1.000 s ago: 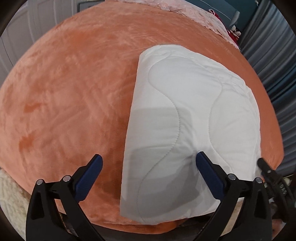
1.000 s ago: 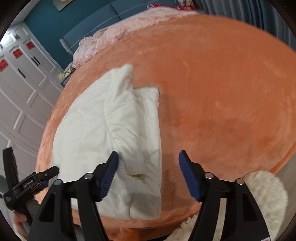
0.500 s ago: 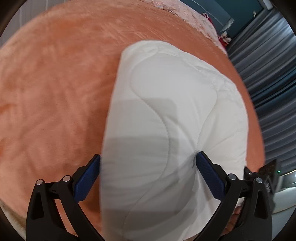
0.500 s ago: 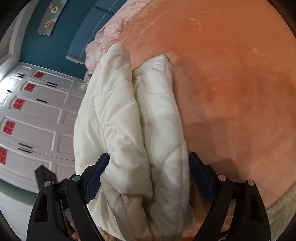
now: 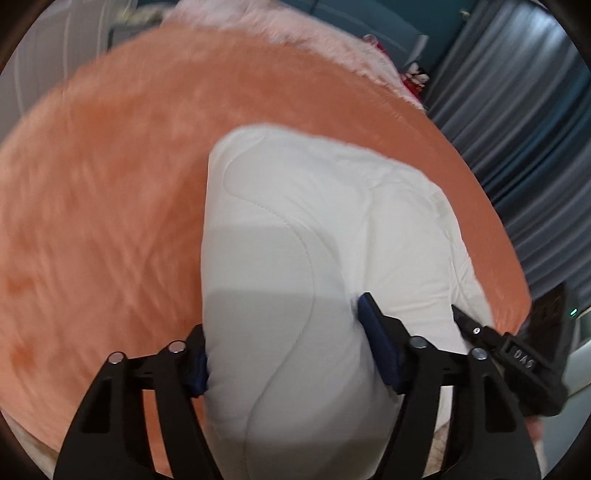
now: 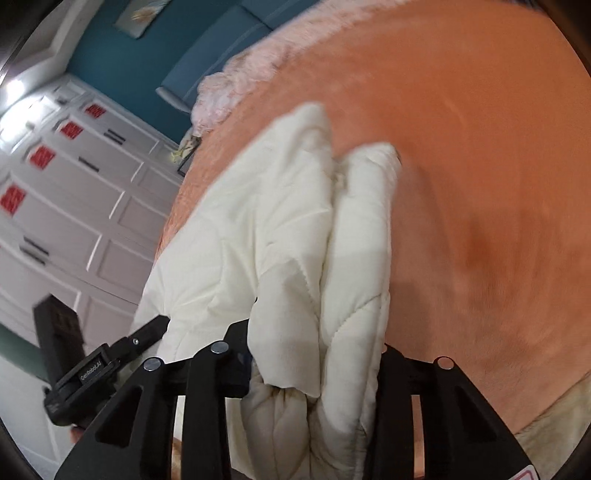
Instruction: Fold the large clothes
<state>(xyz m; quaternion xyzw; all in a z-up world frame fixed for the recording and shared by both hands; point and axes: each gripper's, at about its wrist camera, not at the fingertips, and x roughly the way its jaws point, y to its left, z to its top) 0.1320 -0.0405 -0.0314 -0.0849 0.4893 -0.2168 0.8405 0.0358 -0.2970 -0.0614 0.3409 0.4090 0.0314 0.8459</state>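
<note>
A folded white quilted garment (image 5: 295, 236) lies on an orange plush bed cover (image 5: 96, 206). My left gripper (image 5: 284, 343) is shut on its near folded edge, the fabric bulging between the blue pads. In the right wrist view the same white garment (image 6: 280, 236) shows its layered open edges, and my right gripper (image 6: 314, 354) is shut on the thick bundle of layers at its near end. The orange cover (image 6: 480, 166) spreads to the right. Each gripper shows at the edge of the other's view.
A pink blanket (image 5: 295, 33) lies at the head of the bed. Grey-blue curtains (image 5: 535, 129) hang on the right. White wardrobe doors (image 6: 66, 206) with red stickers stand left of the bed, before a teal wall. A cream fluffy rug (image 6: 546, 428) lies beside the bed.
Both grippers moved in over the garment's near end and closed on it. One second ago both were open above the bed; now the fabric is pinched and slightly raised.
</note>
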